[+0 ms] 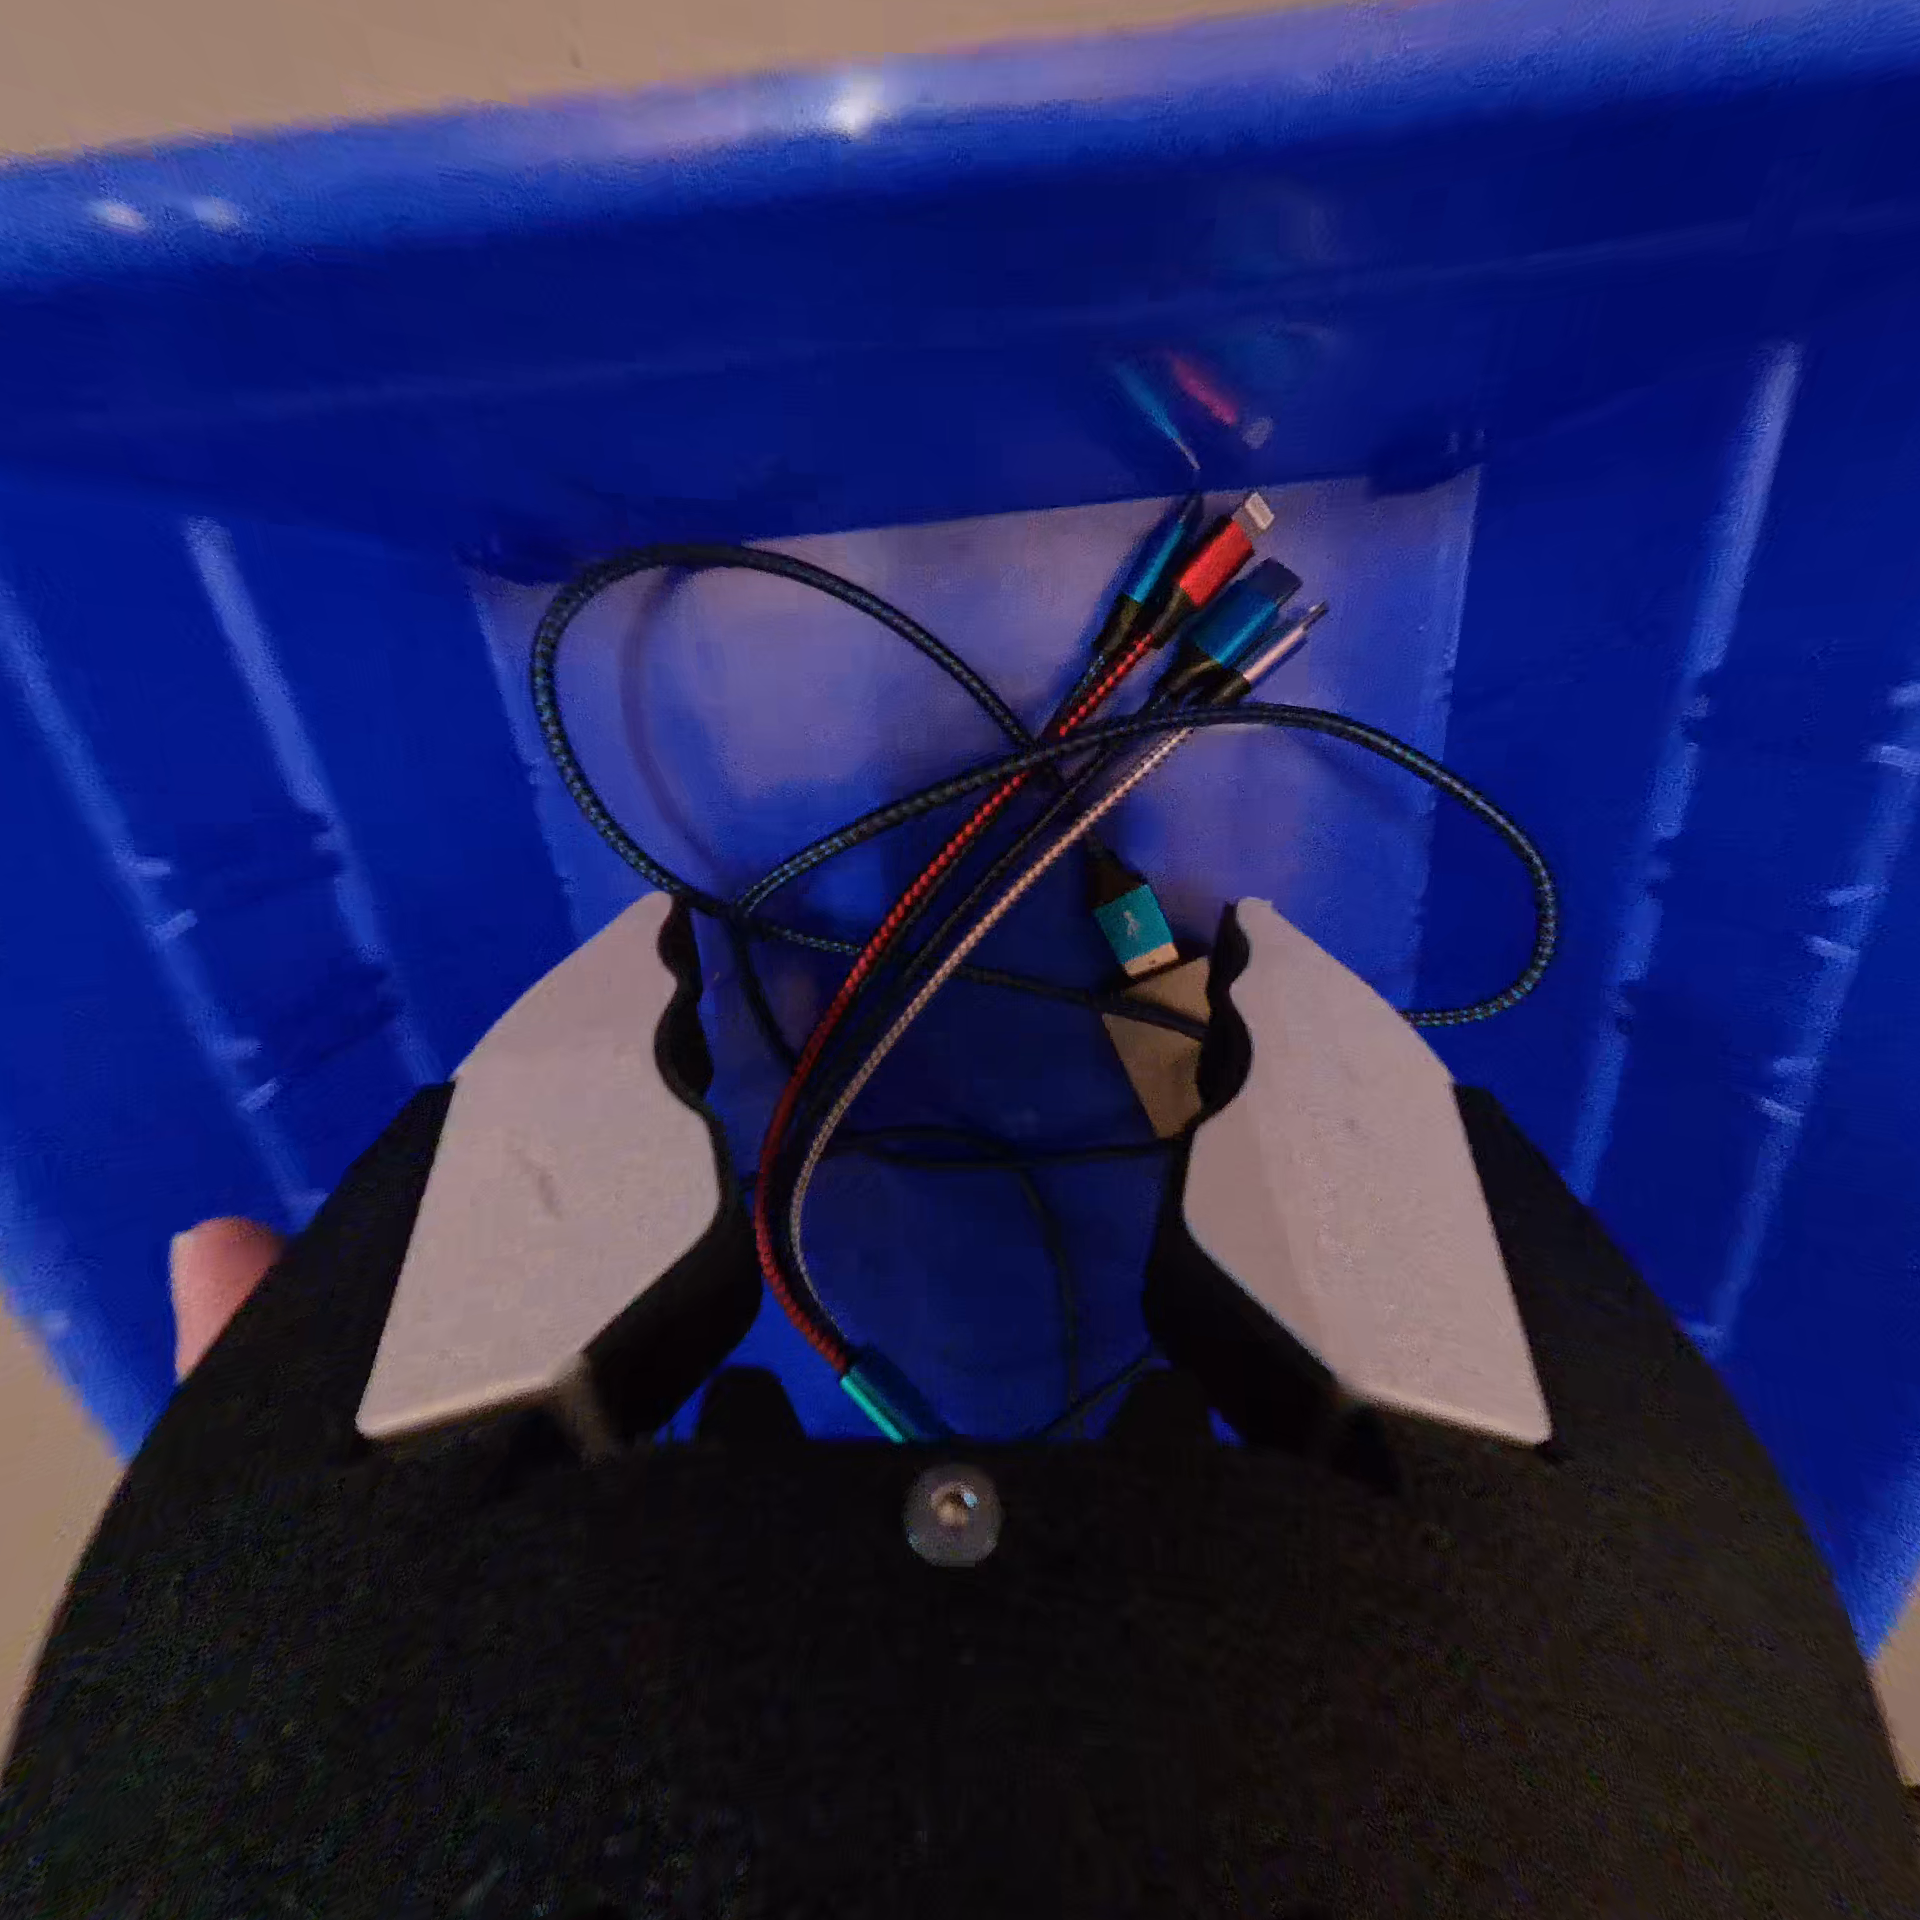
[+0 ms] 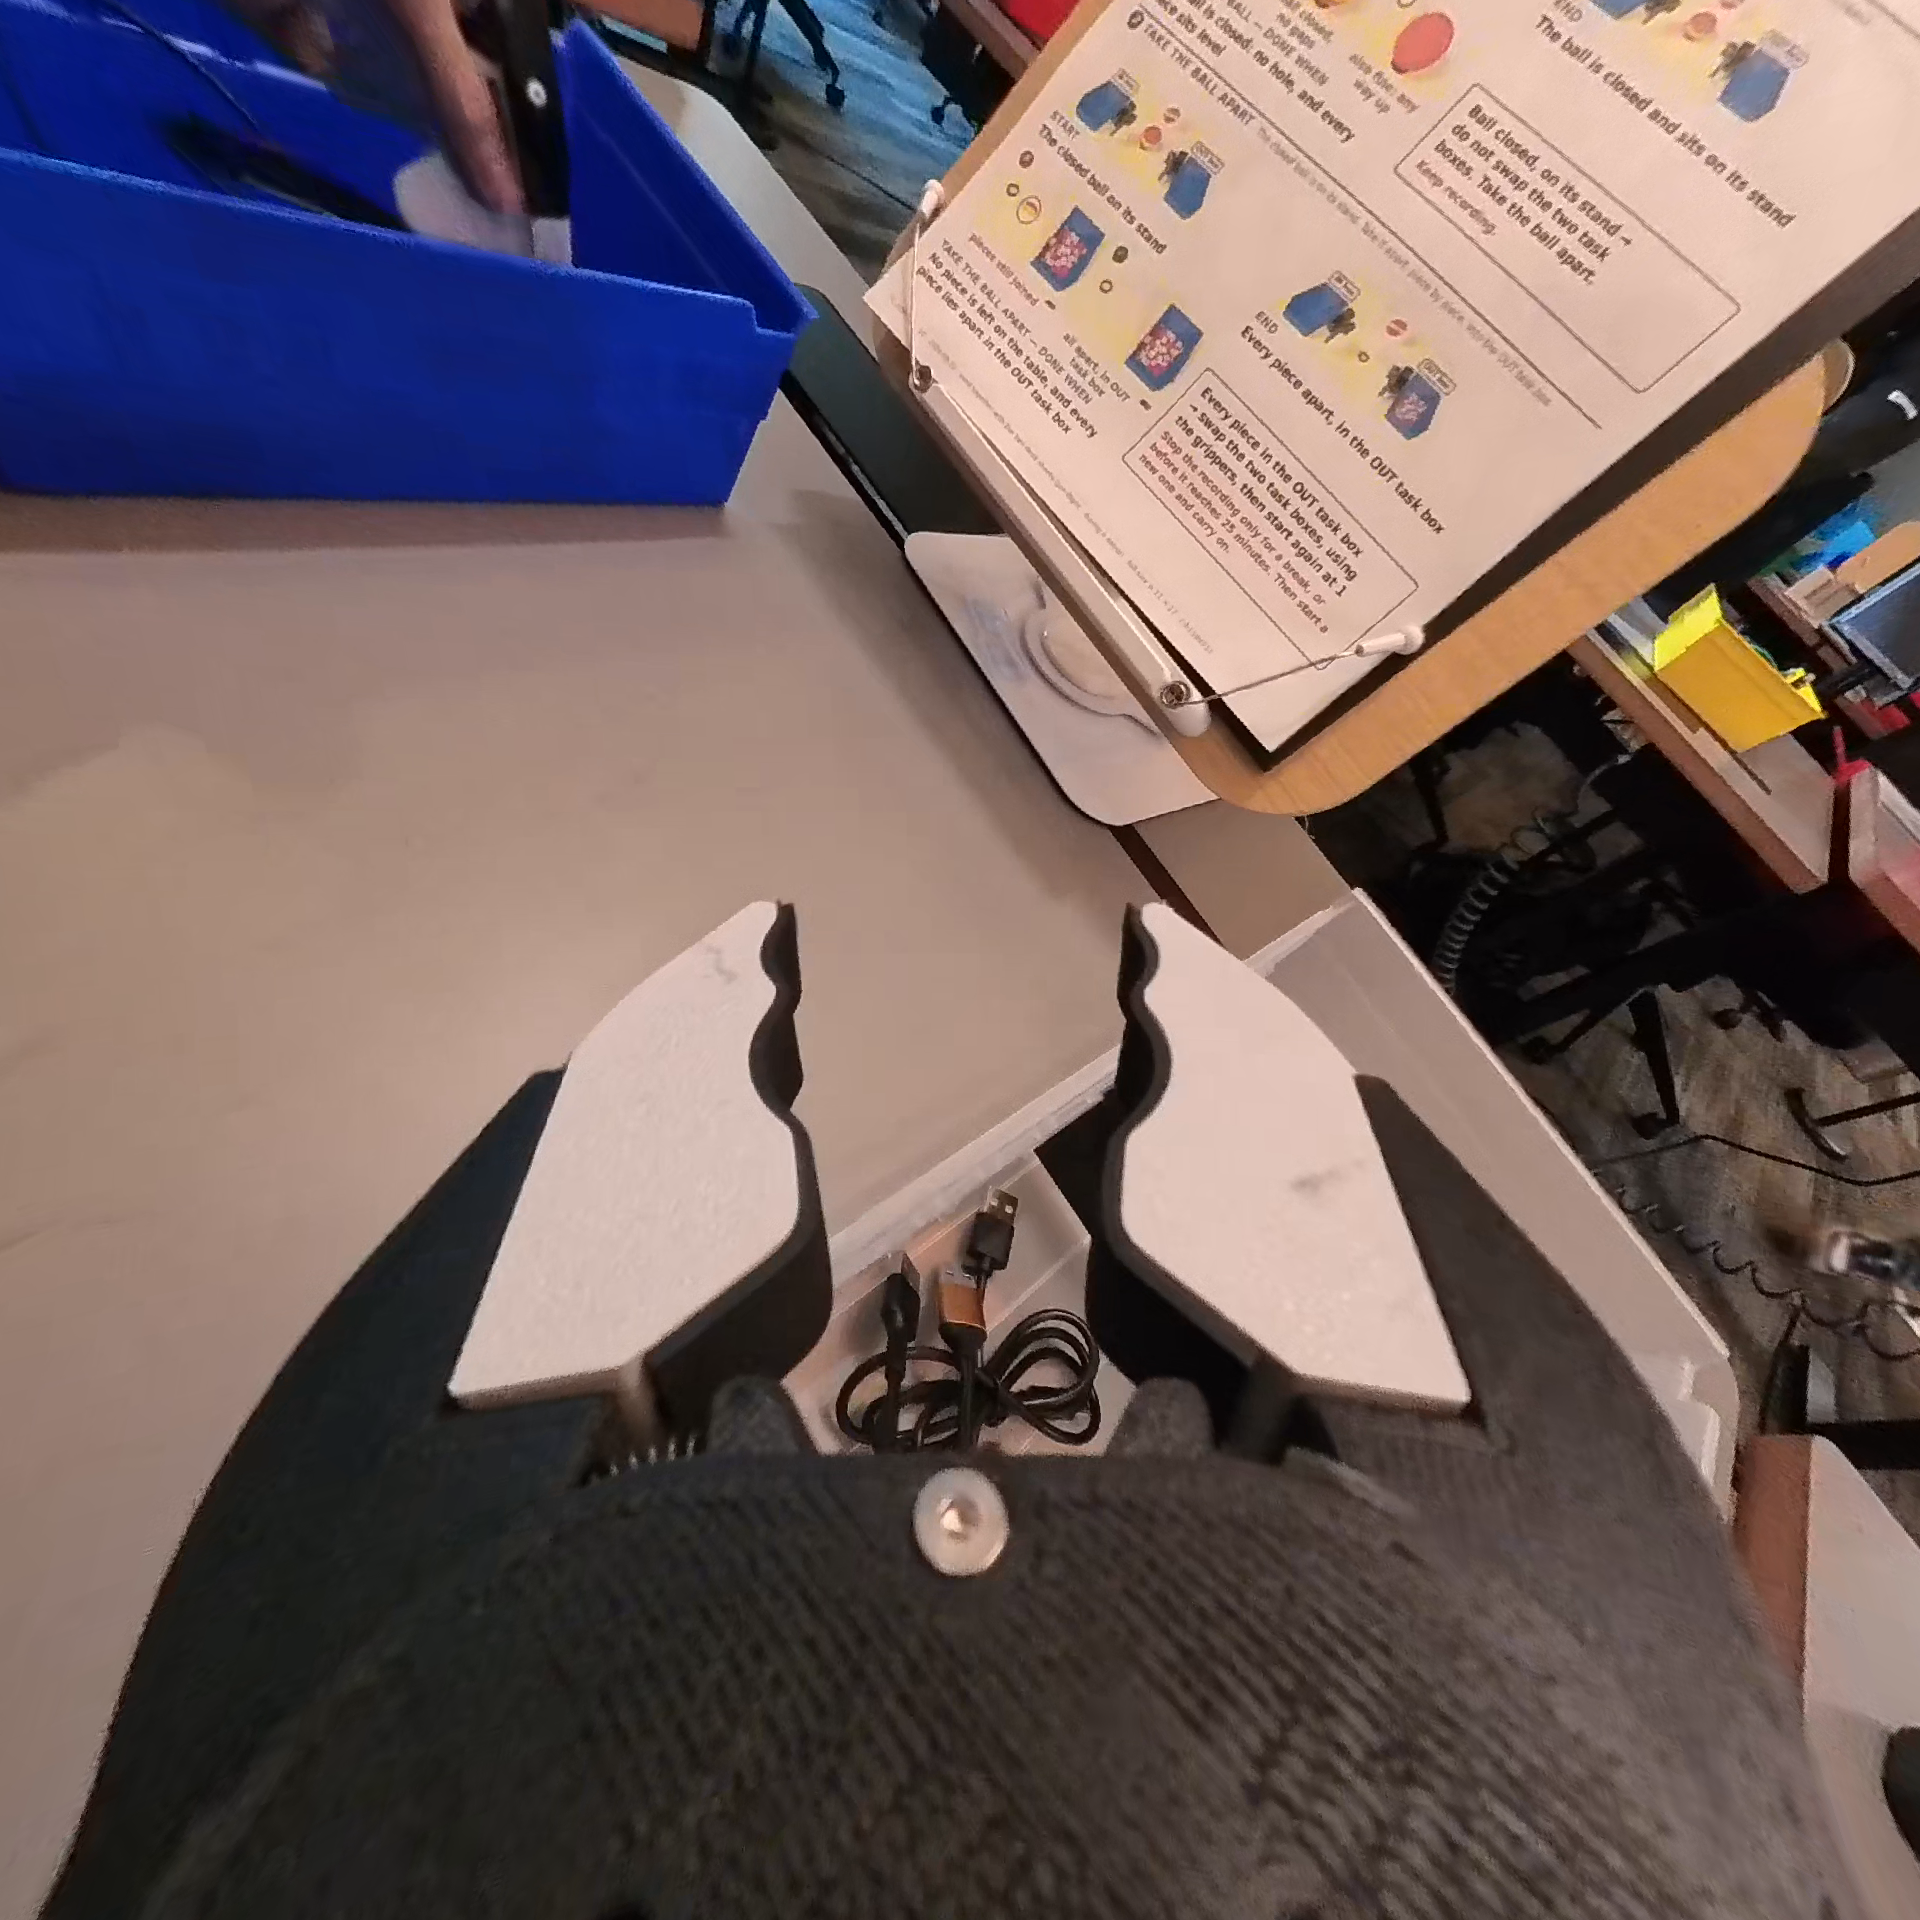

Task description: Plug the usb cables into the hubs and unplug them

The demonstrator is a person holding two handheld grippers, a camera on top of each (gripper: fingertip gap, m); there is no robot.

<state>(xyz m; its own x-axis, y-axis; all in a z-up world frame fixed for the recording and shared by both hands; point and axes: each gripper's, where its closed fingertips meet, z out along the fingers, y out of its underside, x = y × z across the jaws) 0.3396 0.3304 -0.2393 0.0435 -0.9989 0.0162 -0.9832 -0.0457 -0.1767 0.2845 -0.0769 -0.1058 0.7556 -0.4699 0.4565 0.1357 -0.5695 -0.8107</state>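
Note:
In the left wrist view a tangle of braided USB cables point(image 1: 987, 852), blue, red and grey, lies on the floor of a blue bin point(image 1: 935, 312). A grey hub point(image 1: 1164, 1039) with a teal plug point(image 1: 1132, 925) in it lies by my right finger. My left gripper point(image 1: 961, 925) is open, low inside the bin over the cables, holding nothing. In the right wrist view my right gripper point(image 2: 956, 925) is open and empty above a clear box point(image 2: 1351, 997) at the table's edge. A coiled black cable point(image 2: 966, 1392) with a gold plug point(image 2: 961, 1299) lies in it.
The blue bin point(image 2: 364, 395) stands at the far left of the grey table point(image 2: 416, 831), with the left gripper point(image 2: 488, 177) inside it. An instruction sheet on a wooden stand point(image 2: 1299, 364) leans at the table's right edge. Shelves and chairs lie beyond.

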